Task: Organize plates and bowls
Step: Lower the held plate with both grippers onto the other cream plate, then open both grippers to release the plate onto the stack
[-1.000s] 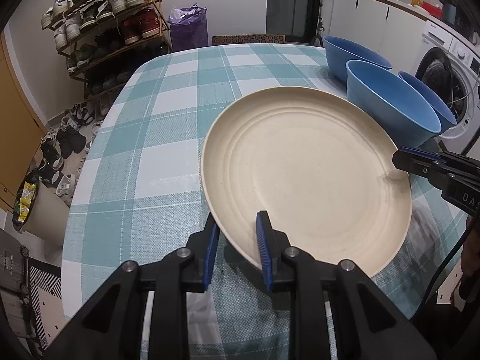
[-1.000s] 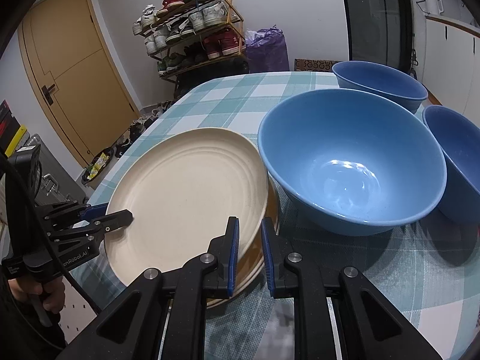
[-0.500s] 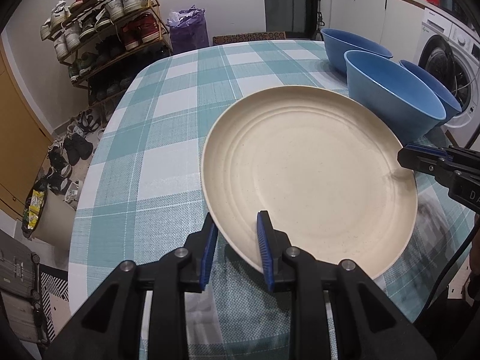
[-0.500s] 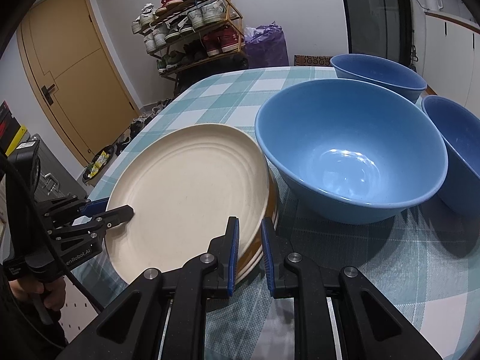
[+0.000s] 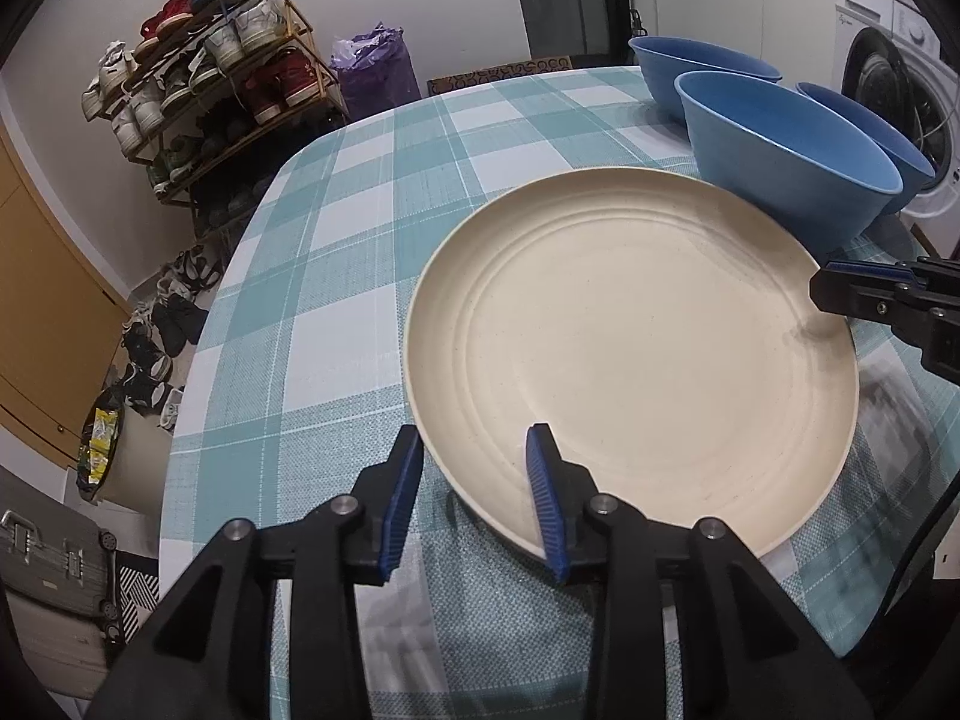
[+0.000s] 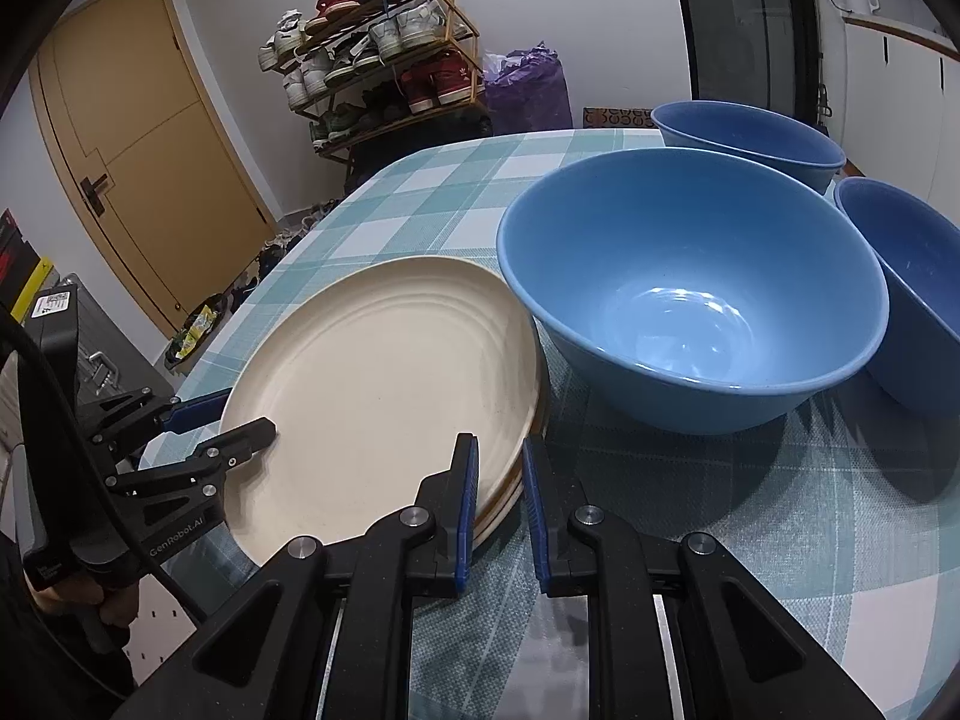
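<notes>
1. Left wrist view: the left gripper [image 5: 474, 480] is seen with its jaws just having been opening; the near rim of the cream plate [image 5: 630, 354] lies between the blue pads, and the pads no longer press on it, so the plate is released on this side.
2. In the same view, the plate is spread ahead and to the right of the left claw on the checked tablecloth [image 5: 336, 276]. Three blue bowls are placed beyond the plate's far right edge: the nearest bowl [image 5: 780, 162] just beside the plate rim, a second bowl [image 5: 696, 69] behind it, a third bowl [image 5: 870, 132] to its right.
3. The right gripper [image 5: 822, 294] is seen at the plate's right edge, its black tip resting over the rim.
4. A shoe rack [image 5: 210, 84] is seen far beyond the claw to the left, a washing machine [image 5: 900, 108] far right.
5. Right wrist view: the right gripper [image 6: 498, 480] is clenched on the edge of the plate [image 6: 384, 390]; the pads are set narrowly with the rim between them. A brownish second rim is visible under the cream plate at the clamp, so a stack is suggested.
6. The nearest bowl [image 6: 690, 294] is placed ahead and right of this claw, just beside the plate; the other two bowls are further back and to the right.
7. The left gripper [image 6: 234, 420] is seen at the plate's opposite edge, one finger above the rim and one below, held by a hand [image 6: 114, 606].
</notes>
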A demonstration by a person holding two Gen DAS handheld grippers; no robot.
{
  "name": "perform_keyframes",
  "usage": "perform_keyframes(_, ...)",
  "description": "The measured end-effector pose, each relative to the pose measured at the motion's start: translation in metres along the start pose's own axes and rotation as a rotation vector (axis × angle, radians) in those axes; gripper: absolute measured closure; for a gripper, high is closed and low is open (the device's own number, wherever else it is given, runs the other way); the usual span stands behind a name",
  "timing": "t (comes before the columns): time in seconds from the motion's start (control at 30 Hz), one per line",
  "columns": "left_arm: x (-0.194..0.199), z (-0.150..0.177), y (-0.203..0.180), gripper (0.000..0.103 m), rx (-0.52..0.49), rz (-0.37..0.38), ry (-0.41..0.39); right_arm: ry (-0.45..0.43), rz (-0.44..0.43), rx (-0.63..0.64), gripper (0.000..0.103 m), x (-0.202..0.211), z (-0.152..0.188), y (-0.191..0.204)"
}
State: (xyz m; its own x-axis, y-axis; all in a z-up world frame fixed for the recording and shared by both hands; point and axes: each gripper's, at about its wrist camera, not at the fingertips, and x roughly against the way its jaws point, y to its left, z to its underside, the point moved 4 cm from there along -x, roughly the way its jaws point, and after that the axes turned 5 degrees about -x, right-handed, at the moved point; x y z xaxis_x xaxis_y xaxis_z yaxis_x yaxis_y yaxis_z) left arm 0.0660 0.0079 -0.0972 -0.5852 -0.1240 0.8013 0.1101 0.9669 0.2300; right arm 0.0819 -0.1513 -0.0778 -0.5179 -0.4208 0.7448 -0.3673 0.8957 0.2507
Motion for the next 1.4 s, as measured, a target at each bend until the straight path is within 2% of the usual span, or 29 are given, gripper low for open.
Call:
perform_keyframes(0.53,-0.002,-0.001,0.000,0.060,-0.004,0.009,0.001,0.004,0.007,0.003,0.088,-0.004,-0.001,0.000)
perform_keyframes(0.73,-0.002,0.000,0.003,0.058,0.017,0.051,0.007,0.000,-0.012,-0.005,0.087,0.001,-0.002,-0.001)
perform_keyframes(0.8,-0.002,0.001,0.004,0.052,0.035,0.083,0.011,-0.005,-0.014,0.000,0.084,0.004,-0.002,-0.001)
perform_keyframes(0.9,0.001,0.001,0.005,0.052,0.047,0.108,0.002,-0.009,-0.020,0.010,0.075,0.007,-0.003,0.002)
perform_keyframes(1.03,0.006,0.001,0.006,0.049,0.062,0.137,-0.016,-0.015,-0.035,0.024,0.058,0.009,-0.004,0.008)
perform_keyframes(1.17,0.016,-0.002,0.008,0.043,0.080,0.188,-0.052,-0.027,-0.050,0.040,0.050,0.017,-0.007,0.011)
perform_keyframes(1.27,0.022,-0.004,0.010,0.043,0.093,0.216,-0.070,-0.040,-0.063,0.048,0.031,0.025,-0.009,0.014)
perform_keyframes(1.37,0.029,-0.009,0.011,0.041,0.101,0.233,-0.085,-0.060,-0.067,0.056,0.023,0.036,-0.013,0.014)
perform_keyframes(1.4,0.032,-0.011,0.012,0.033,0.103,0.233,-0.097,-0.070,-0.061,0.059,0.020,0.040,-0.015,0.014)
